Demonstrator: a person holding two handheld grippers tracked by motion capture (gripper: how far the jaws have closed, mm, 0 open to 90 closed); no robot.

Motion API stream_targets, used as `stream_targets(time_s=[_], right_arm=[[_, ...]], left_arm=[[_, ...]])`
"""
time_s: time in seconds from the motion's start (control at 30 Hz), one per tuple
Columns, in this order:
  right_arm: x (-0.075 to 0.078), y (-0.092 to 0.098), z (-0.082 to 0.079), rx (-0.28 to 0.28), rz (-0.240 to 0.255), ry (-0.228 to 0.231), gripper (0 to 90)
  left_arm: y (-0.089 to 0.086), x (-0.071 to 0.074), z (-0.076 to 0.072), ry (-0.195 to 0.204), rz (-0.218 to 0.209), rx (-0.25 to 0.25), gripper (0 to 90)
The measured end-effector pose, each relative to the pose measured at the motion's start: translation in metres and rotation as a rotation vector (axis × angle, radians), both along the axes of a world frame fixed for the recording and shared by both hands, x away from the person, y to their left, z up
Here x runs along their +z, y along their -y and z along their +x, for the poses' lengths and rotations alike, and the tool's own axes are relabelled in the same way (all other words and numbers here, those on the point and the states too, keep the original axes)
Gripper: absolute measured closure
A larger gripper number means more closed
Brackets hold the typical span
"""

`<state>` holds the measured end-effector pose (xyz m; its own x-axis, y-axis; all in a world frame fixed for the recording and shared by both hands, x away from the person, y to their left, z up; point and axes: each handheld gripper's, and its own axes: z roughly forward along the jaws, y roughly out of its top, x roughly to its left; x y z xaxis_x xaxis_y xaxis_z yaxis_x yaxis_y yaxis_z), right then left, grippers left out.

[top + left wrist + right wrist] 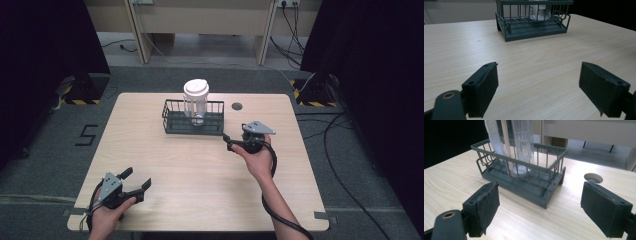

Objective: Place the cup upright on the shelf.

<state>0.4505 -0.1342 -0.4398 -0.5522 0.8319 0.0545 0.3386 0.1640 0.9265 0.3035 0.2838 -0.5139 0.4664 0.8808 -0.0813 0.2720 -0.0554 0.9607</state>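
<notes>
A dark green wire basket (172, 114) stands on the wooden table (200, 175) at the middle back. Inside it stands a clear ribbed cup (195, 100) with a white lid. My left gripper (138, 177) rests open near the front left corner, far from the basket, with nothing between its jaws. In the left gripper view the gripper (539, 72) faces the basket (534, 31) and cup (537, 13) across bare wood. My right gripper (227, 141) is open just right of the basket's near right corner. In the right gripper view the gripper (540, 195) is close to the basket (524, 186) and cup (522, 142).
A round cable hole (237, 106) sits in the tabletop behind the right gripper, also visible as the hole (593, 177) in the right gripper view. Grey carpet, cables and a wooden desk frame lie beyond the table's far edge. Dark curtains flank both sides.
</notes>
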Motion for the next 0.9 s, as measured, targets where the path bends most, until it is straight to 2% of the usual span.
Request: stream_targets(time_s=[0.27, 0.47, 0.7, 0.9], right_arm=[[-0.009, 0.02, -0.013, -0.017, -0.013, -0.008, 16.2], [-0.024, 0.044, -0.03, -0.047, -0.021, -0.021, 16.3], [-0.036, 0.063, -0.044, -0.068, -0.026, -0.029, 16.6], [-0.043, 0.073, -0.058, -0.087, -0.014, -0.008, 17.0]], left_arm=[[0.0, 0.0, 0.0, -0.001, 0.001, 0.002, 15.3], [0.0, 0.0, 0.0, -0.001, 0.001, 0.005, 15.3], [0.0, 0.0, 0.0, -0.001, 0.003, 0.007, 15.3], [-0.001, 0.0, 0.0, -0.003, 0.006, 0.007, 15.2]])
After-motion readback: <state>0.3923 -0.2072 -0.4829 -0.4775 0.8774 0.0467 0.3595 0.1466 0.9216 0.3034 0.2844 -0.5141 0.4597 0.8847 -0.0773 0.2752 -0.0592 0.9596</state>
